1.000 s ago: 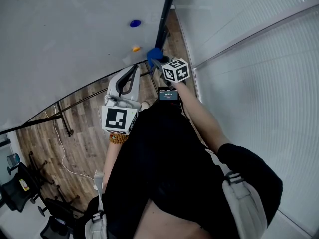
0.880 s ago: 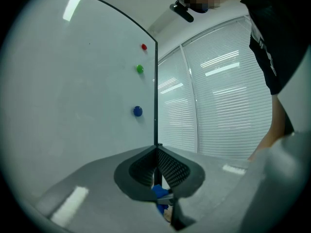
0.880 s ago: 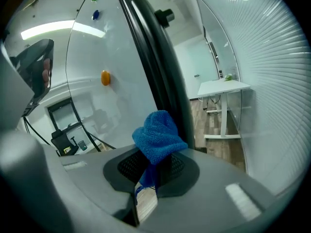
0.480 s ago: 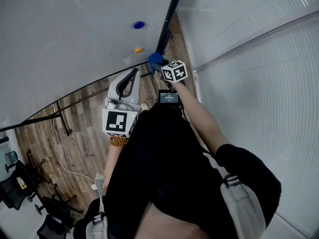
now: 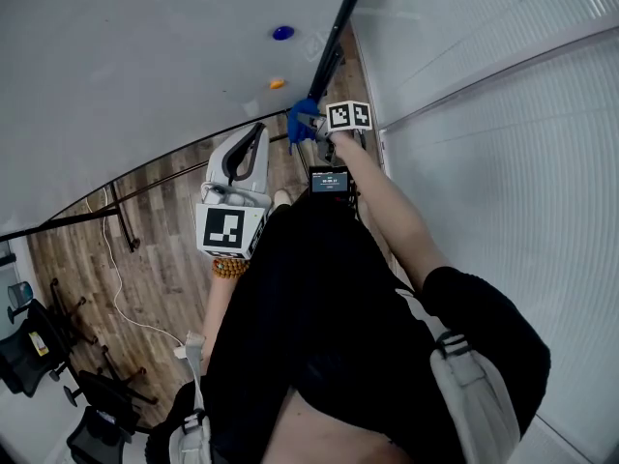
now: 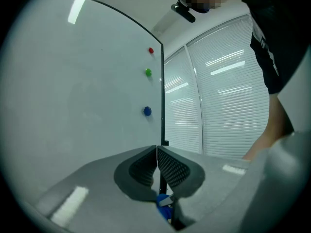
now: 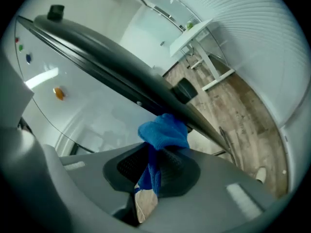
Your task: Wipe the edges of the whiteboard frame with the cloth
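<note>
A blue cloth [image 7: 163, 132] is bunched between the jaws of my right gripper [image 7: 154, 158], which is shut on it. The cloth presses against the dark frame [image 7: 121, 74] of the whiteboard near its lower corner. From the head view the cloth [image 5: 302, 121] sits where the frame's vertical edge [image 5: 340, 22] meets the bottom edge, with the right gripper [image 5: 317, 129] behind it. My left gripper [image 5: 253, 141] hangs lower left of it, off the board, jaws closed on nothing [image 6: 157, 160]. The whiteboard [image 6: 82, 91] fills the left gripper view.
Coloured magnets dot the board: blue [image 5: 282, 33], orange [image 5: 278, 84], red [image 6: 151, 50] and green [image 6: 147, 72]. White blinds [image 5: 503, 114] stand to the right. Wood floor [image 5: 155, 249], a white cable and black chairs [image 5: 39, 351] lie below left. The board's stand legs [image 5: 121, 220] are nearby.
The right gripper with the blue cloth has moved up and a little right along the frame's corner. The left gripper has stayed about where it was.
</note>
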A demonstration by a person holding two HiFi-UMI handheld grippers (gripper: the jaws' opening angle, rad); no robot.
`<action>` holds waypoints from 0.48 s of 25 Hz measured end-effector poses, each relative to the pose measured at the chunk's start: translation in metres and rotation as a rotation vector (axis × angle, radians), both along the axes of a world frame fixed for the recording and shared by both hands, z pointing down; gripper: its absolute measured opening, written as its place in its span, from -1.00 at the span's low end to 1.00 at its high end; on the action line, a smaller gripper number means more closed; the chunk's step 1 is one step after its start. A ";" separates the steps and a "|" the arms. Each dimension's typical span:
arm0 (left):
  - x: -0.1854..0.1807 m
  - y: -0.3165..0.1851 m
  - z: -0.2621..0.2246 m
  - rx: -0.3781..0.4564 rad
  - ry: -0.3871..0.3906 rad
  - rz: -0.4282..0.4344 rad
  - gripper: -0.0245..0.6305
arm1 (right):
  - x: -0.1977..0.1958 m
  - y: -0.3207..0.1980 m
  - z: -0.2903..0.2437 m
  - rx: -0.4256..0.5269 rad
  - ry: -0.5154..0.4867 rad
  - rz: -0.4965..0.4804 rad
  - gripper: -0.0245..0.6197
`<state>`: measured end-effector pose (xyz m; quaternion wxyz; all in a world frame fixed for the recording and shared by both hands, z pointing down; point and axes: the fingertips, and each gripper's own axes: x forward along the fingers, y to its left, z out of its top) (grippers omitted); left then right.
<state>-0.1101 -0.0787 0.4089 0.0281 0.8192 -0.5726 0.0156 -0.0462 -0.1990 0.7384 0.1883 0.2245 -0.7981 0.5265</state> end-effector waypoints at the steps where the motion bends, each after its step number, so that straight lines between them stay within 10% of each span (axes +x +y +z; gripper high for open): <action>1: -0.003 0.001 0.001 -0.001 -0.001 -0.006 -0.93 | -0.003 0.003 -0.012 -0.002 -0.058 0.006 -0.68; 5: -0.016 0.001 0.002 -0.001 -0.007 -0.039 -0.93 | -0.018 0.031 -0.085 0.118 -0.228 -0.126 -0.68; 12: -0.034 -0.001 -0.001 0.011 -0.023 -0.065 -0.93 | -0.014 0.065 -0.242 0.611 -0.413 -0.160 -0.67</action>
